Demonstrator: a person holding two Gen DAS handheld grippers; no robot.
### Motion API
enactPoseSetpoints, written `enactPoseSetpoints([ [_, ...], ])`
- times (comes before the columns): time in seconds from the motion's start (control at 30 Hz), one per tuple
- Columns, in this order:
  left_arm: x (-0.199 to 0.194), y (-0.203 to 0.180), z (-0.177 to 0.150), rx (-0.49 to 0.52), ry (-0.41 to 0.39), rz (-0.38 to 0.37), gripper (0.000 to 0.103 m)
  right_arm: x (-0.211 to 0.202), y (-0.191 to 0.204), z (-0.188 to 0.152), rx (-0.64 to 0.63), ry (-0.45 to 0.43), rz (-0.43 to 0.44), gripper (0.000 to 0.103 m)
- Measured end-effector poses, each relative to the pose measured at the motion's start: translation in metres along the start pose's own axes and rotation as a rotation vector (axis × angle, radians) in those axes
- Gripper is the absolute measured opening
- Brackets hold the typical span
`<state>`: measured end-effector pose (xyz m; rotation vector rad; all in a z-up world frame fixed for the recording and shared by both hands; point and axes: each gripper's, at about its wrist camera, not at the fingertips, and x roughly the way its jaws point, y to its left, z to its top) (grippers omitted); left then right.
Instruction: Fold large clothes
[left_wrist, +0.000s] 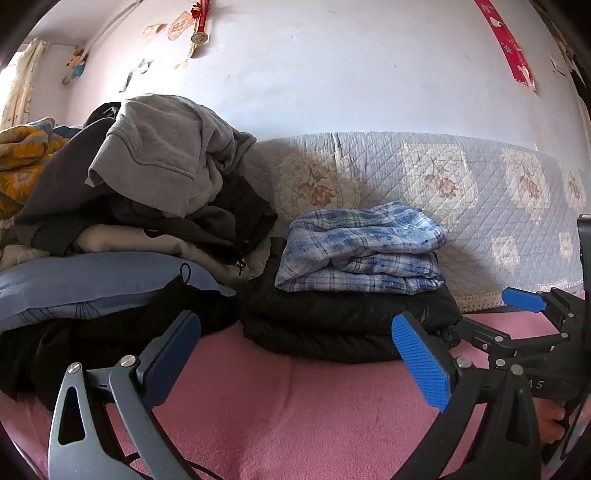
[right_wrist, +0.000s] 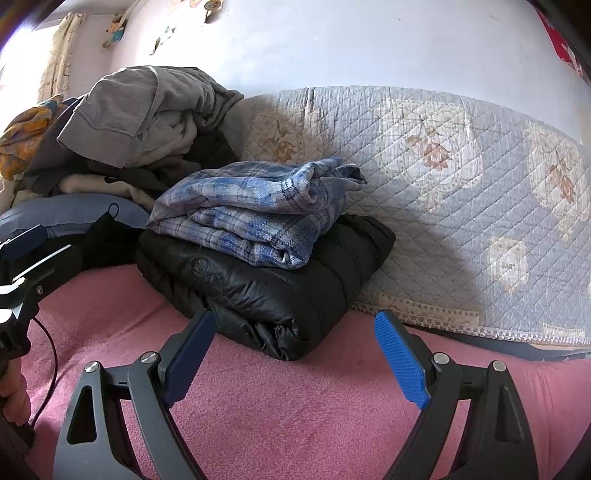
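A folded blue plaid shirt (left_wrist: 364, 249) lies on top of a folded black puffer jacket (left_wrist: 347, 321) on the pink blanket (left_wrist: 295, 413). Both show in the right wrist view too, shirt (right_wrist: 255, 214) on jacket (right_wrist: 269, 284). A heap of unfolded clothes with a grey hoodie (left_wrist: 159, 151) on top sits to the left, also in the right wrist view (right_wrist: 140, 110). My left gripper (left_wrist: 295, 347) is open and empty, just short of the jacket. My right gripper (right_wrist: 295, 347) is open and empty, close in front of the jacket, and shows at the right edge of the left wrist view (left_wrist: 524, 299).
A quilted floral blanket (left_wrist: 461, 192) hangs along the white wall behind the pile. A blue pillow (left_wrist: 92, 284) and a black garment (left_wrist: 110, 332) lie at the left. An orange patterned quilt (left_wrist: 22, 155) is at the far left. A cable (right_wrist: 48, 369) trails from the left gripper.
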<state>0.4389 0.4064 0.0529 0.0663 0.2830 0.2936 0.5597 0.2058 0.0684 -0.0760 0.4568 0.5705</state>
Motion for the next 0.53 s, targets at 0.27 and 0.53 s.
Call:
enactPoseSetpoints([
  [0.27,0.0017,-0.0005,0.0007,0.003,0.004,-0.003,0.103,0.0009,0.0004,-0.0001,0.001,0.001,-0.001,0.090],
  [0.53,0.0025,-0.0013,0.0009,0.004,0.005,-0.004,0.103,0.0021,-0.0003,0.0000,0.009,0.006,0.003,0.090],
])
